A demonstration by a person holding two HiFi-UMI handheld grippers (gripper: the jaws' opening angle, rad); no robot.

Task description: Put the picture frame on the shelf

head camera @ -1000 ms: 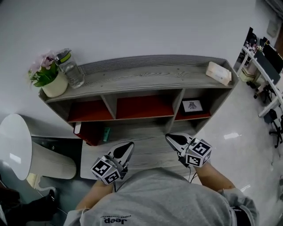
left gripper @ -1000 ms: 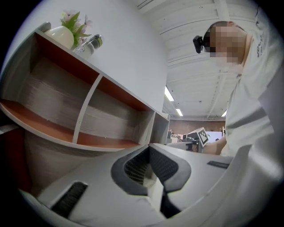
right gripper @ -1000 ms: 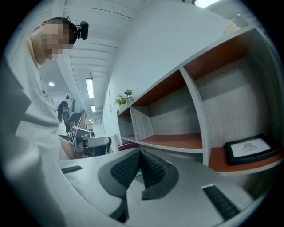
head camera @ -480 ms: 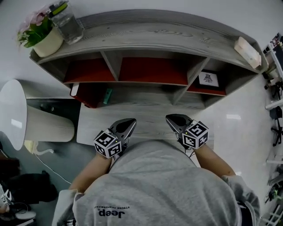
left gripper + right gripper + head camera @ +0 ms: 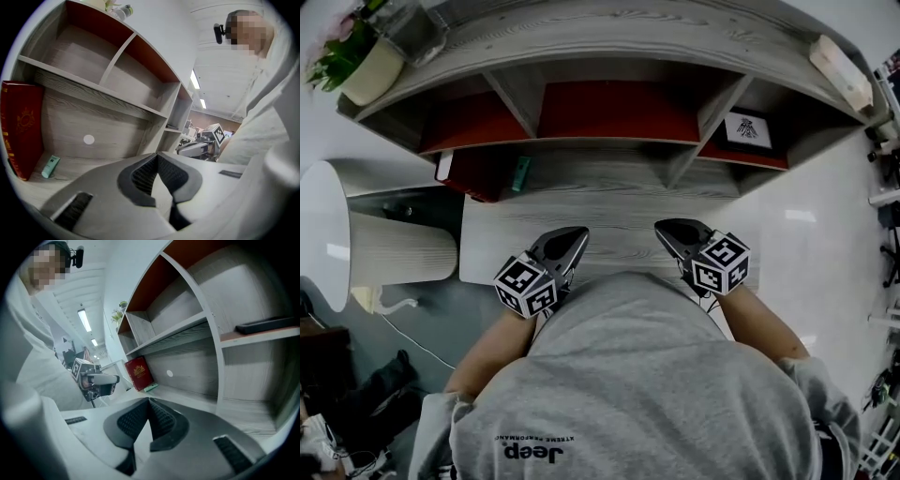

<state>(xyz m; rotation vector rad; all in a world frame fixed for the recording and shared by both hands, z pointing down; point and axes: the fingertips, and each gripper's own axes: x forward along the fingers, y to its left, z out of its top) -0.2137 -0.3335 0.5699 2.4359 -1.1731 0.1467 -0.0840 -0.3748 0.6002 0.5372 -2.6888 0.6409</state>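
Grey wood shelf (image 5: 628,42) already holds the frame (image 5: 741,129); left gripper (image 5: 572,234) and right gripper (image 5: 667,230) closed, empty, so probably only rest remains.

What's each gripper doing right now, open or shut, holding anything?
Left gripper: shut, holding nothing.
Right gripper: shut, holding nothing.

1. The desk board (image 5: 609,248) before the shelf (image 5: 628,47) lies open across its middle and right.
2. At its left end, a red book (image 5: 473,176) stands upright, with a green tube (image 5: 520,172) just beside it.
3. The left compartment (image 5: 464,127) and middle compartment (image 5: 609,111) offer free room between upright dividers.
4. The picture frame (image 5: 745,129) lies flat in the right compartment (image 5: 773,159).
5. On top, a plant pot (image 5: 367,67) stands at the left and a tissue box (image 5: 841,71) at the right, well apart.
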